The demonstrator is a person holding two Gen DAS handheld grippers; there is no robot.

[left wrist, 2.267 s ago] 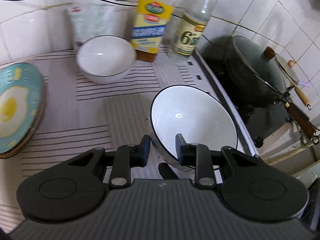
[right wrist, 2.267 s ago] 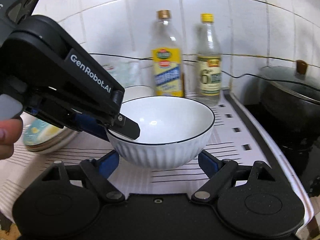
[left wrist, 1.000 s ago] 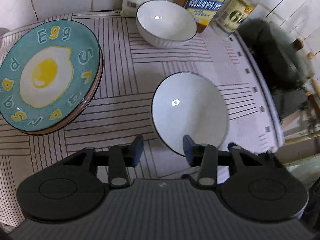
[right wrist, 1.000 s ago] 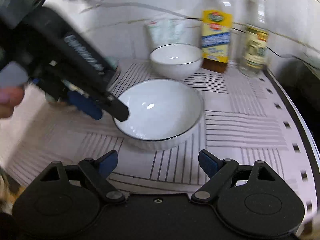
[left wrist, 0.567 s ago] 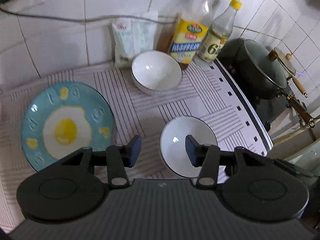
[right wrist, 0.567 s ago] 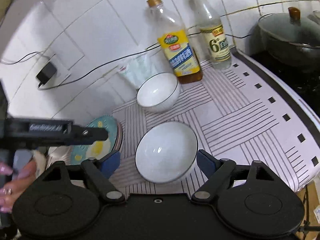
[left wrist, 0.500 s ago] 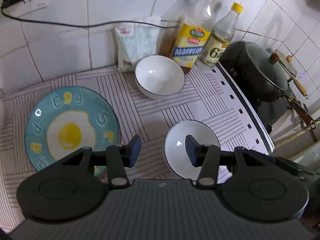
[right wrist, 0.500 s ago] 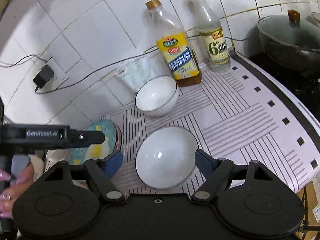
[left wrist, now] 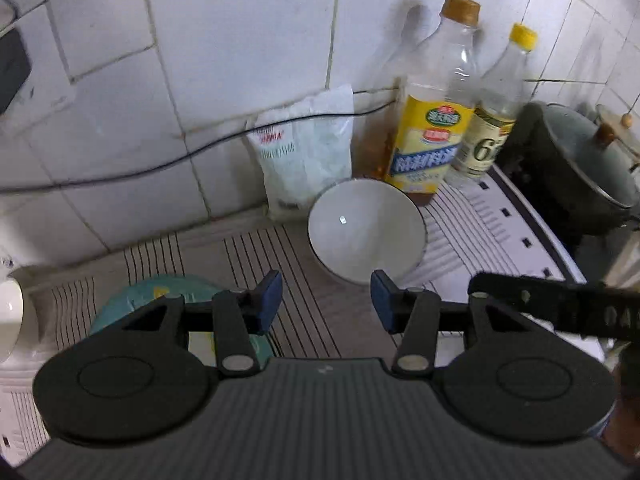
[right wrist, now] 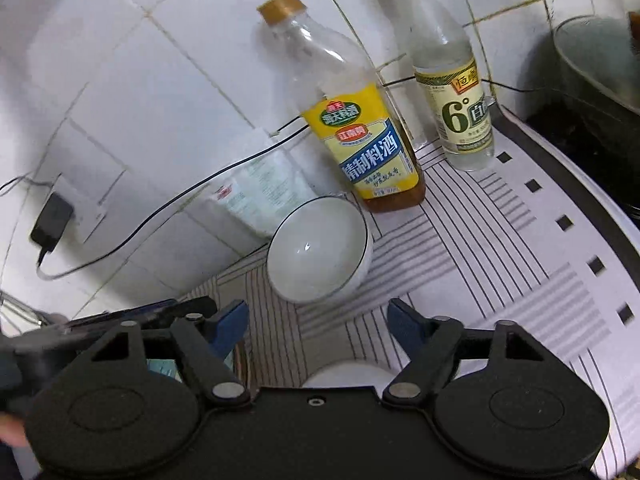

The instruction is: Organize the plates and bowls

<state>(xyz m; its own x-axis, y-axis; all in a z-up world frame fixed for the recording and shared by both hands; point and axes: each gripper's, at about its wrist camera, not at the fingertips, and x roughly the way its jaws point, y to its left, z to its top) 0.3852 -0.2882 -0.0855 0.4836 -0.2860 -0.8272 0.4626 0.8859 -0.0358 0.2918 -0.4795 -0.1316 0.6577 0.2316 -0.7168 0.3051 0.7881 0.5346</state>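
Note:
A white bowl with a dark rim (left wrist: 366, 236) stands on the striped mat near the wall; it also shows in the right wrist view (right wrist: 318, 250). My left gripper (left wrist: 326, 300) is open and empty, raised above the mat just short of this bowl. My right gripper (right wrist: 318, 324) is open and empty, also above the mat. A second white bowl (right wrist: 346, 374) shows only as a sliver under the right gripper. The teal egg plate (left wrist: 160, 294) lies at the left, mostly hidden behind the left gripper.
Behind the bowl stand a yellow-labelled cooking wine bottle (left wrist: 434, 128), a vinegar bottle (left wrist: 494, 120) and a white packet (left wrist: 306, 156) against the tiled wall. A dark lidded pot (left wrist: 580, 168) sits on the stove at the right. A black cable (right wrist: 120, 240) runs along the wall.
Both grippers have risen and tilted up toward the wall. The near bowl has dropped out of the left view and shows only as a sliver under the right gripper. The plate is now mostly hidden.

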